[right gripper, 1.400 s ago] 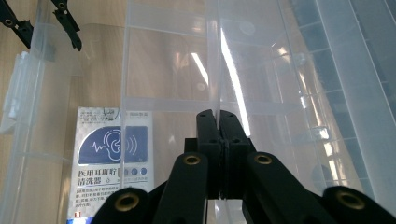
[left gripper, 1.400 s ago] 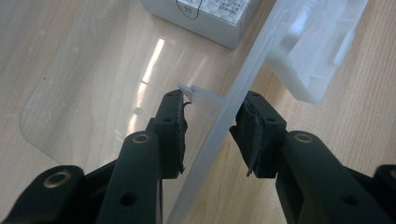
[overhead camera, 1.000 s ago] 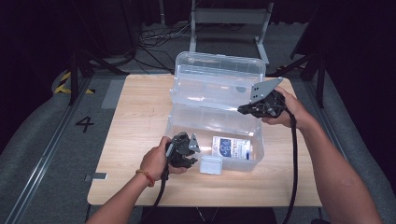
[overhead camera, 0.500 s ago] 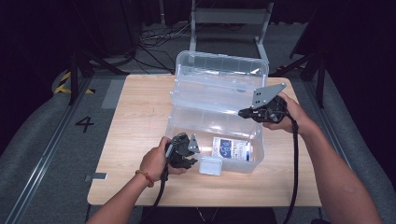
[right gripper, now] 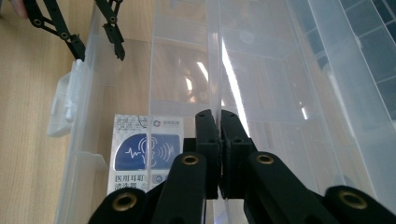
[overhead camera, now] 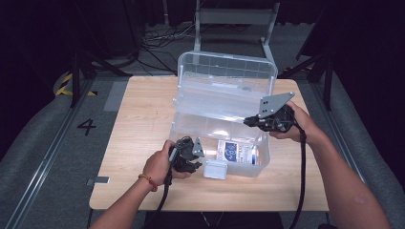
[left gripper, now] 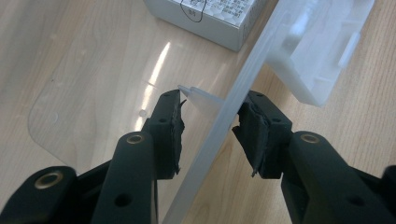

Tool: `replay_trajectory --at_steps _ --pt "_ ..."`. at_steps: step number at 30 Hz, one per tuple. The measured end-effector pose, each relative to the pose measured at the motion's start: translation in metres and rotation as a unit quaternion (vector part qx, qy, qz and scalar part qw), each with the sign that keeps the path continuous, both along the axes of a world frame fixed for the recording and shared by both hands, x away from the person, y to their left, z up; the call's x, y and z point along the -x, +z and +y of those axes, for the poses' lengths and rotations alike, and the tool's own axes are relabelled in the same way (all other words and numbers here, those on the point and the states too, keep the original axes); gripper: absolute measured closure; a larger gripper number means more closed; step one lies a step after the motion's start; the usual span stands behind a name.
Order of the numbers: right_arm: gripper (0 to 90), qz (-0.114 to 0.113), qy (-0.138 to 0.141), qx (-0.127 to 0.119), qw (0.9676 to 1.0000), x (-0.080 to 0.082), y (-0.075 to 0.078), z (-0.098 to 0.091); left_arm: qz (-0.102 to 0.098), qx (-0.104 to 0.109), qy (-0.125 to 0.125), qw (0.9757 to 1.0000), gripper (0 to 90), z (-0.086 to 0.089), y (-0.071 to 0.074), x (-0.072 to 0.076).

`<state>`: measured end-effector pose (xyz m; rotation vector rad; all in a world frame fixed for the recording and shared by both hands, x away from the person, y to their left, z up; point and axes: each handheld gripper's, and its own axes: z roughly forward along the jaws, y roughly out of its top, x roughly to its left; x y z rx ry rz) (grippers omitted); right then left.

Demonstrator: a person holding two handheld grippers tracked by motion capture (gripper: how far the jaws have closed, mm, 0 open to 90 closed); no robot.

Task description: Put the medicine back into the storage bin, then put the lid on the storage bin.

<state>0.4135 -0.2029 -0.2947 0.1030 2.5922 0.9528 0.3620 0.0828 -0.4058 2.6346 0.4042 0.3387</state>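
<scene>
Clear plastic storage box, its hinged lid stood upright at the far side, is seen near the middle of a light wooden table, toward the person's edge. Inside it, a transparent inner tray is held raised at its right end above the box floor. On that floor, at the near right, a small carton with a blue sound-wave label is laid flat; the same carton is viewed through the tray wall in the right gripper view. A white latch is hung from the near wall of the box, just beside the left gripper.

The right gripper, carried by the right hand, is clamped on a thin upright edge of the inner tray, the jaws pressed against the plastic from both sides. The left gripper, carried by the left hand, is placed astride the near wall of the box, its jaws set apart, one inside and one outside, with gaps visible on both sides of the plastic.
</scene>
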Motion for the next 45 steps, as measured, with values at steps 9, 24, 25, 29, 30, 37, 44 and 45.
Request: replay_trajectory --at_steps 9,24,25,29,30,37,44,45 --pt "88.0 -0.002 0.001 -0.011 0.9999 0.008 -0.006 -0.004 -0.011 0.002 -0.001 0.9999 58.5 0.0 -0.001 0.002" --pt "86.7 -0.028 -0.001 -0.014 0.9995 0.021 -0.013 -0.006 -0.014 0.061 -0.006 0.998 59.4 0.01 -0.003 0.003" --pt "86.9 -0.024 0.002 -0.019 0.9995 0.021 -0.013 -0.007 -0.013 0.07 -0.008 0.9974 59.8 0.012 -0.003 0.003" --pt "87.2 -0.022 0.004 -0.022 0.9995 0.021 -0.014 -0.007 -0.015 0.088 -0.008 0.996 59.8 0.014 -0.004 0.003" --pt "87.2 -0.024 0.004 -0.02 0.9995 0.022 -0.015 -0.007 -0.014 0.091 -0.009 0.9957 59.8 0.014 -0.004 0.003" --pt "87.1 -0.028 0.004 -0.018 0.9994 0.025 -0.016 -0.008 -0.015 0.113 -0.004 0.9935 53.5 0.019 -0.004 0.005" --pt "87.0 -0.029 0.009 -0.017 0.9994 0.03 -0.019 -0.007 -0.031 0.147 0.014 0.9886 45.7 0.04 0.013 0.021" --pt "87.0 -0.028 0.01 -0.019 0.9994 0.03 -0.02 -0.007 -0.03 0.155 0.013 0.9874 45.0 0.043 0.016 0.021"
